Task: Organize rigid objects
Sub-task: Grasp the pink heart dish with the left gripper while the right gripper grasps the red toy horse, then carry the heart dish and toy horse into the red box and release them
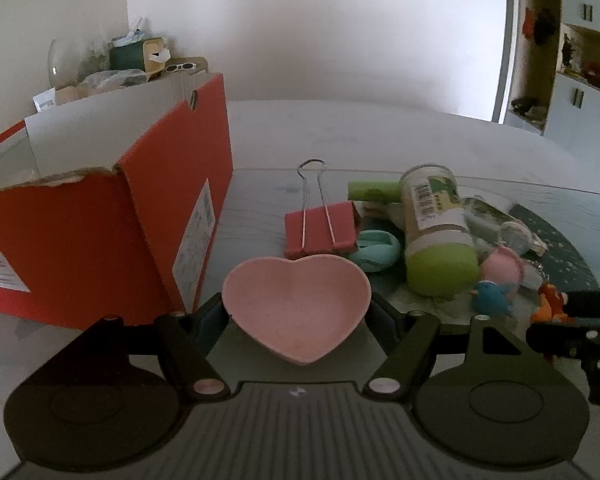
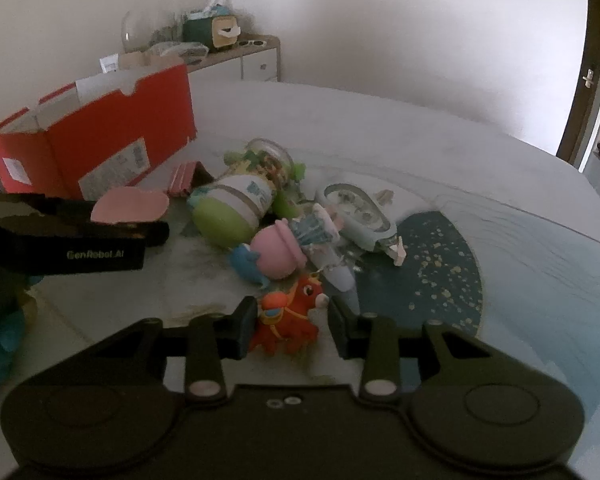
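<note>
The left gripper (image 1: pixel 296 316) pinches the light, stiff pink heart dish (image 1: pixel 296 304) by its 2 lobes at 6 o'clock, while the right gripper (image 2: pixel 292 326) brackets the small red horse toy (image 2: pixel 286 320), pads near its flanks, contact unclear.

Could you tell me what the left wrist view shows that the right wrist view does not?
Only the left wrist view shows the binder clip's wire handles and the hollow of the pink heart dish between the left gripper fingers. Only the right wrist view shows the dark door and the whole red horse toy between the right gripper fingers. Both show the red box, the green-capped jar and the blue bird toy.
</note>
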Available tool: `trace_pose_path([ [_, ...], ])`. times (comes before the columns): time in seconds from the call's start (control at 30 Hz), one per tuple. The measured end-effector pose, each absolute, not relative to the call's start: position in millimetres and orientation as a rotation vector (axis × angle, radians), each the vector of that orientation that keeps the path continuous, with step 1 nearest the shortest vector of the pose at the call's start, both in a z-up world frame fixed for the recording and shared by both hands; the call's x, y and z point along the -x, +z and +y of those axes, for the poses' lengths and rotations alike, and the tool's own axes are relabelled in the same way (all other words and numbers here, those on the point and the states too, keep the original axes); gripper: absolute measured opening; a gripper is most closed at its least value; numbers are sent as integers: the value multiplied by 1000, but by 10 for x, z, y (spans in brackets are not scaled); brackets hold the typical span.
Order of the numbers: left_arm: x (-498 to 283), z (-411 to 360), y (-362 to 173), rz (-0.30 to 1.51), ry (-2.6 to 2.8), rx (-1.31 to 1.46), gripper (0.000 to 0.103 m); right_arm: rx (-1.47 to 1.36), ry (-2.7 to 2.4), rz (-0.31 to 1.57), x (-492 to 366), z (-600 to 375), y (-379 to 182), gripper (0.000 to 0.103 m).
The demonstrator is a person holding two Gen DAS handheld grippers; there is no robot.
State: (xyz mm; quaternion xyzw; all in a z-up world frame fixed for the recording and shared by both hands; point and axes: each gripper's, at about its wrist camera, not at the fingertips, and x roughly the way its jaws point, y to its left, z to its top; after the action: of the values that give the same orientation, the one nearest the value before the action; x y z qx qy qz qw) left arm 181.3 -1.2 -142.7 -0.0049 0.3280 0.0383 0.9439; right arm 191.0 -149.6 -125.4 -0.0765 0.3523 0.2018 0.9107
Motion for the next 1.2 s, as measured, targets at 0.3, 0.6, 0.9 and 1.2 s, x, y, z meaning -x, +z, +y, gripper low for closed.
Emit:
trace_pose_path([
  [0.3, -1525, -40, -1169, 650, 24, -23, 75, 128, 423, 676, -1657, -1573, -955, 38],
  [0.6, -1304, 15, -737, 628, -26, -78, 75, 81, 444, 633, -1481, -1588, -568, 38],
  [0.9, -1216, 244, -245, 619, -20, -91, 75, 133, 480, 579, -1370, -1318, -182, 38],
  [1.2, -1185, 584, 139, 589, 0, -92, 75, 159, 538, 535, -1406, -858, 158, 38],
])
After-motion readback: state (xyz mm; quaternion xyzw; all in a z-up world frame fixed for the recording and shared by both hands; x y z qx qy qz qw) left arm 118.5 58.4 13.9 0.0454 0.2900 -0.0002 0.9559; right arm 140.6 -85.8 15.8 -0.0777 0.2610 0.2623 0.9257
